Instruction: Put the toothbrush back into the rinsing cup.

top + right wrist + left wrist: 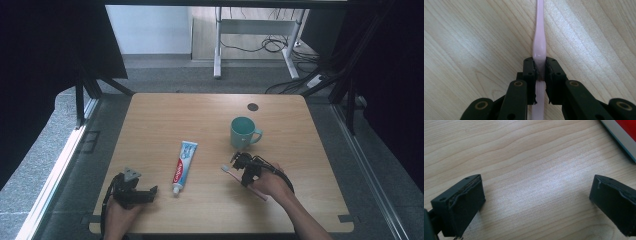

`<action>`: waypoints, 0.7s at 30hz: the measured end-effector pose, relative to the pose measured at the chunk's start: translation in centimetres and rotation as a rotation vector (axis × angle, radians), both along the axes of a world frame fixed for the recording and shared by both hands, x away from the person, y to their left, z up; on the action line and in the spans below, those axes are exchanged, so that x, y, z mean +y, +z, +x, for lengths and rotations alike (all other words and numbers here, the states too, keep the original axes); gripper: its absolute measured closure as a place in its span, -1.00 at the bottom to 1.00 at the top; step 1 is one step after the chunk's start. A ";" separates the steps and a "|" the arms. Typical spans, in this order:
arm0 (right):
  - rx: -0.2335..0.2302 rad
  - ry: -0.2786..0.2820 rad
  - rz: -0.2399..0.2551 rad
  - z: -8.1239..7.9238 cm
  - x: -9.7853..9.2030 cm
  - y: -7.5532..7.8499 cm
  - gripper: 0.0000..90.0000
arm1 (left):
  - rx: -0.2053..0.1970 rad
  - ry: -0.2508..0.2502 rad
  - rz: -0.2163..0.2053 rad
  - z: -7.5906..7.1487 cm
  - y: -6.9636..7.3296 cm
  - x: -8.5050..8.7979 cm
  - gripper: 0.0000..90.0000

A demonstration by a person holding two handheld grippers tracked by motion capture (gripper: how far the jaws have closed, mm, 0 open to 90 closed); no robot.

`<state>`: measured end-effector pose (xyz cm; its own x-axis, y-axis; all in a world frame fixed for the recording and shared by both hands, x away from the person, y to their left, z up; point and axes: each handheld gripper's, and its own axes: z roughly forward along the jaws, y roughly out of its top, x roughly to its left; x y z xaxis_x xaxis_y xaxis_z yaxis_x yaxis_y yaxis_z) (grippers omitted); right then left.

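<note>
The right gripper (pixel 539 72) is pinched on the pink toothbrush (pixel 539 42), which lies flat on the desk (pixel 210 200), its head pointing toward the toothpaste tube (pixel 184 166) and its handle running back under the hand. The teal mug (pixel 243 132) stands just beyond that gripper, leaving a narrow gap. The left gripper (pixel 134 192) rests near the desk's front left edge, jaws spread wide over bare wood, the tube's corner (pixel 624 135) just past one jaw. Bare wood lies between tube and toothbrush.
</note>
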<state>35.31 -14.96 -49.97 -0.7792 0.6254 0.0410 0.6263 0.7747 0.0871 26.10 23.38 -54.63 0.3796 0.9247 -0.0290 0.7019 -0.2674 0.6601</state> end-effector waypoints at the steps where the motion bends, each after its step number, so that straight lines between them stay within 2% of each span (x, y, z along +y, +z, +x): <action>1: -0.005 0.003 0.016 0.0 -0.2 0.0 0.74 | 0.000 0.000 0.000 0.0 0.0 0.0 -1.00; 10: -0.043 -0.005 0.070 -0.3 -1.1 0.5 0.74 | 0.000 0.000 0.000 0.0 0.0 0.0 -1.00; 17: -0.072 -0.012 0.131 -0.6 -2.0 0.9 0.74 | 0.000 0.000 0.000 0.0 0.0 0.0 -1.00; 19: -0.085 -0.017 0.174 -0.7 -2.6 1.2 0.74 | 0.000 0.000 0.000 0.0 0.0 0.0 -1.00; 20: -0.085 -0.017 0.174 -0.7 -2.6 1.2 0.74 | 0.000 0.000 0.000 0.0 0.0 0.0 -1.00; 21: -0.104 -0.017 0.204 -0.8 -2.9 1.4 0.74 | 0.000 0.000 0.000 0.0 0.0 0.0 -1.00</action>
